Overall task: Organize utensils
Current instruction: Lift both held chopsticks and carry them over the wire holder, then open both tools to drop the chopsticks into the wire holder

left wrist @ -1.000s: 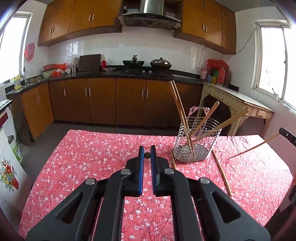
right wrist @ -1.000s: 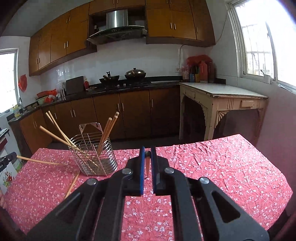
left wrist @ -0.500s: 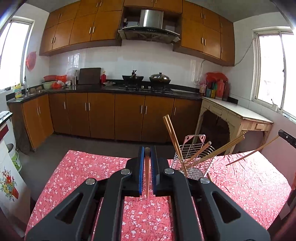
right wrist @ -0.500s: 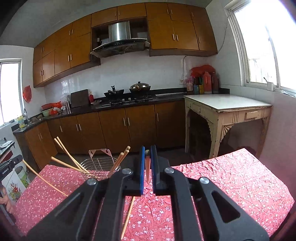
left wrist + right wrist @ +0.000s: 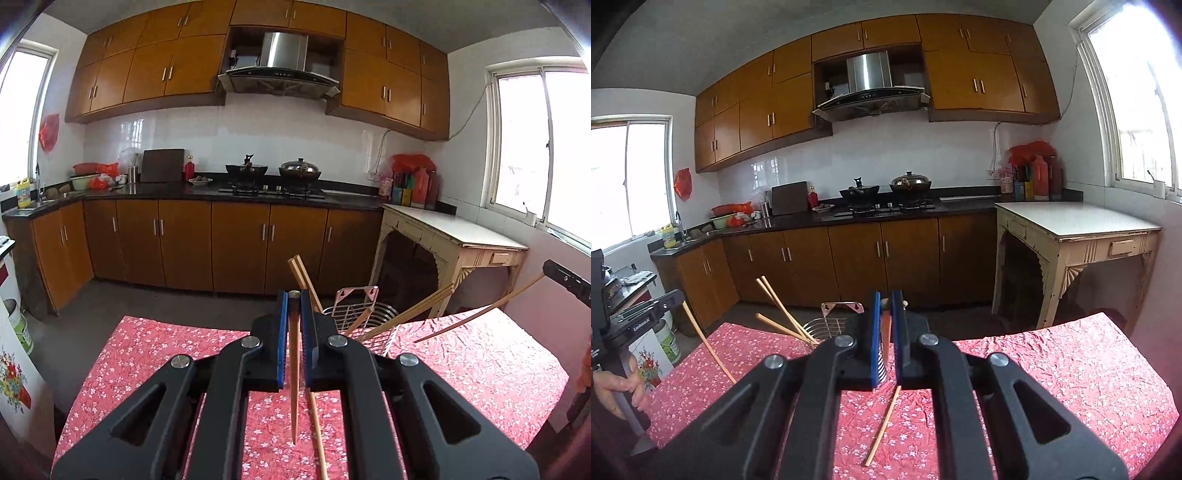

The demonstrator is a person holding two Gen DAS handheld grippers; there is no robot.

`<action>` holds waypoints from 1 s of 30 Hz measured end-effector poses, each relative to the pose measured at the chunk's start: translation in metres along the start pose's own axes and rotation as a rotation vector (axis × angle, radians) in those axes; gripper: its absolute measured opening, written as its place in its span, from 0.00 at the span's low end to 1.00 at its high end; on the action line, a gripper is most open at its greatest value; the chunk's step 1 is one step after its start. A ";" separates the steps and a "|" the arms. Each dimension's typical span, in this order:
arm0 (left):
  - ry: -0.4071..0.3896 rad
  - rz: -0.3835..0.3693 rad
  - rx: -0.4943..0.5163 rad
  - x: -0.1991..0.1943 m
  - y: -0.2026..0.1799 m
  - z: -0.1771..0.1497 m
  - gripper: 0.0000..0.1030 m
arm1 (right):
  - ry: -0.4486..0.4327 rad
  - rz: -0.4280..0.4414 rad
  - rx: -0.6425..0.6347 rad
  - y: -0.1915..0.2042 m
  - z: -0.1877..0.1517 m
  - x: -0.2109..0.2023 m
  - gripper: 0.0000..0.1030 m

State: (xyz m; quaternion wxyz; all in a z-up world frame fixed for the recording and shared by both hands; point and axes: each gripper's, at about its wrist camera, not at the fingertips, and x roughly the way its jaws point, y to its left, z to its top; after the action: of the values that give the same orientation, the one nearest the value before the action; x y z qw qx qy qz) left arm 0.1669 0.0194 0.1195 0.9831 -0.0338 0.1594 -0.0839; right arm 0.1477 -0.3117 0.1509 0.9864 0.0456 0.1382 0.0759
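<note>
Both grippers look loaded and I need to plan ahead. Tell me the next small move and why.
Probably carry the left gripper rightward over the wire utensil basket and lower its dark wooden chopstick, tip first. That chopstick hangs clamped above the red floral tablecloth, the basket already holds several, and one pale chopstick lies loose on the cloth.

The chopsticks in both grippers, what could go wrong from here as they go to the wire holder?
Each chopstick is pinched near one end: the left gripper holds its chopstick hanging long below, so it may swing or slip. The wire holder already has chopsticks leaning outward, which an incoming tip could knock. A loose chopstick on the tablecloth could be missed.
</note>
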 end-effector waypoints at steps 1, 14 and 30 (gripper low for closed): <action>-0.008 -0.010 0.001 -0.004 -0.003 0.004 0.06 | -0.003 0.015 0.004 0.002 0.002 -0.003 0.07; -0.126 -0.115 -0.022 -0.026 -0.066 0.064 0.07 | -0.034 0.081 0.004 0.024 0.043 0.001 0.07; -0.312 0.100 -0.059 0.032 -0.087 0.122 0.07 | 0.038 0.065 -0.042 0.034 0.071 0.077 0.07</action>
State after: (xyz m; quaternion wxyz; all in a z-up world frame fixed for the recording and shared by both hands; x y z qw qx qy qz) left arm 0.2222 -0.0667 0.2335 0.9974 -0.0671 0.0089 -0.0240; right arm 0.2358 -0.2703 0.2019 0.9814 0.0277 0.1536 0.1116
